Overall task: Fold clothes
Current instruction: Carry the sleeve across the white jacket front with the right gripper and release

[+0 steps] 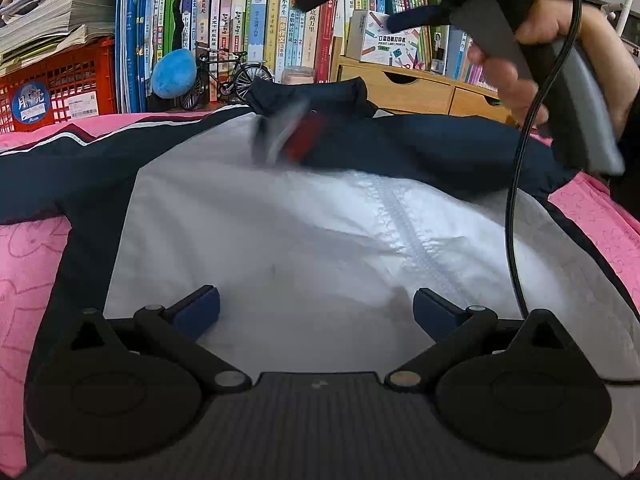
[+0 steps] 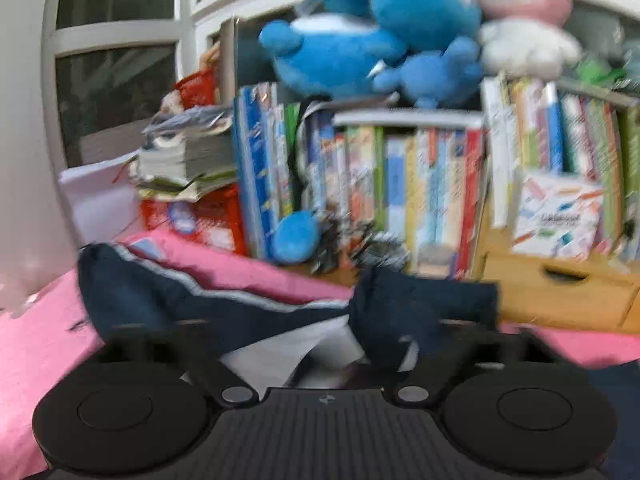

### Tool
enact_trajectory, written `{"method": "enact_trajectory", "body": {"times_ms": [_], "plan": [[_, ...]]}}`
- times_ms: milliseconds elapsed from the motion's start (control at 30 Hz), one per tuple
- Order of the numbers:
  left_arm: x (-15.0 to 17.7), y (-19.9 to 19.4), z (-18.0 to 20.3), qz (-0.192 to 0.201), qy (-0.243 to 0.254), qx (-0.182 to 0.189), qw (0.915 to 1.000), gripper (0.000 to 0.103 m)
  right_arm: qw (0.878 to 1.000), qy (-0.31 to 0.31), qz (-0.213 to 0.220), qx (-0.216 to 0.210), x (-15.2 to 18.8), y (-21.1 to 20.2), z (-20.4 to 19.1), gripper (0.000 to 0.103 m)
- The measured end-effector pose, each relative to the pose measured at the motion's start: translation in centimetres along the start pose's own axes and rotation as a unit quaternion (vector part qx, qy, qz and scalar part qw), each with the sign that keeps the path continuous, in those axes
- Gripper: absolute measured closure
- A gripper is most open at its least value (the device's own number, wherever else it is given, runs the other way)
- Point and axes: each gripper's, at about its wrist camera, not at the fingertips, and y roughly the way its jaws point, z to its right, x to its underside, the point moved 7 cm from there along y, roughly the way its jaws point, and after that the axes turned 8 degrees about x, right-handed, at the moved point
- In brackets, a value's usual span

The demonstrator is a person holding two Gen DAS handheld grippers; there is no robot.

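Note:
A navy and white zip-up jacket (image 1: 280,224) lies flat on a pink bedspread (image 1: 24,264), collar at the far end. My left gripper (image 1: 316,308) is open and empty, low over the white front near the hem, left of the zipper (image 1: 404,224). The right gripper's body (image 1: 560,80) shows at the upper right, held in a hand above the jacket's right shoulder. In the blurred right wrist view the jacket's navy collar (image 2: 416,304) and left sleeve (image 2: 152,292) lie ahead. My right gripper (image 2: 316,332) has its arms spread wide; its fingertips are lost in blur.
A bookshelf (image 1: 256,40) full of books stands behind the bed, with a red crate (image 1: 56,88), a small model bicycle (image 1: 228,76), wooden drawers (image 1: 420,88) and plush toys (image 2: 360,40) on top. A black cable (image 1: 516,200) hangs across the jacket's right side.

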Motion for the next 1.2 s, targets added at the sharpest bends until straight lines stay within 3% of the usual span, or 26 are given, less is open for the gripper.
{"method": "enact_trajectory", "body": {"times_ms": [100, 200, 333, 367, 400, 500, 567, 700, 833, 967, 1067, 1200], "plan": [[0.0, -0.1, -0.1, 0.005, -0.009, 0.008, 0.9999, 0.0, 0.998, -0.018, -0.025, 0.049, 0.8, -0.2, 2.7, 0.001], [-0.1, -0.3, -0.4, 0.011, -0.019, 0.017, 0.9996, 0.0, 0.993, -0.091, -0.064, 0.037, 3.5, -0.6, 2.2, 0.001], [-0.2, -0.4, -0.6, 0.013, -0.024, 0.022, 0.9994, 0.0, 0.977, -0.186, -0.104, 0.023, 7.7, 2.0, -2.1, 0.002], [-0.2, -0.4, -0.6, 0.014, -0.025, 0.023, 0.9993, 0.0, 0.974, -0.193, -0.111, 0.025, 8.5, 2.7, -3.0, 0.009], [-0.2, -0.4, -0.7, 0.015, -0.027, 0.024, 0.9992, 0.0, 0.975, -0.184, -0.122, 0.027, 9.1, 3.7, -3.7, 0.031], [-0.2, -0.5, -0.7, 0.018, -0.033, 0.03, 0.9988, 0.0, 0.983, -0.102, -0.148, 0.025, 8.8, 5.9, -4.3, 0.079], [-0.2, -0.5, -0.7, 0.019, -0.035, 0.032, 0.9987, 0.0, 0.986, -0.076, -0.143, 0.029, 7.2, 6.5, -4.9, 0.081], [-0.3, -0.5, -0.7, 0.02, -0.036, 0.032, 0.9986, 0.0, 0.989, -0.072, -0.128, -0.022, 5.0, 6.7, -8.1, 0.081], [-0.3, -0.3, -0.6, 0.018, -0.034, 0.031, 0.9988, 0.0, 0.984, -0.087, -0.154, -0.034, 6.3, 8.4, -10.0, 0.079], [-0.2, -0.1, -0.2, 0.01, -0.017, 0.018, 0.9996, 0.0, 0.98, -0.1, -0.167, -0.037, 7.8, 9.7, -9.9, 0.061], [-0.2, -0.3, -0.4, 0.014, -0.024, 0.025, 0.9993, 0.0, 0.983, -0.064, -0.167, -0.048, 7.2, 8.3, -8.3, 0.023], [-0.3, -0.3, -0.4, 0.015, -0.027, 0.027, 0.9992, 0.0, 0.988, -0.025, -0.148, -0.028, 6.2, 4.5, -3.7, 0.017]]}}
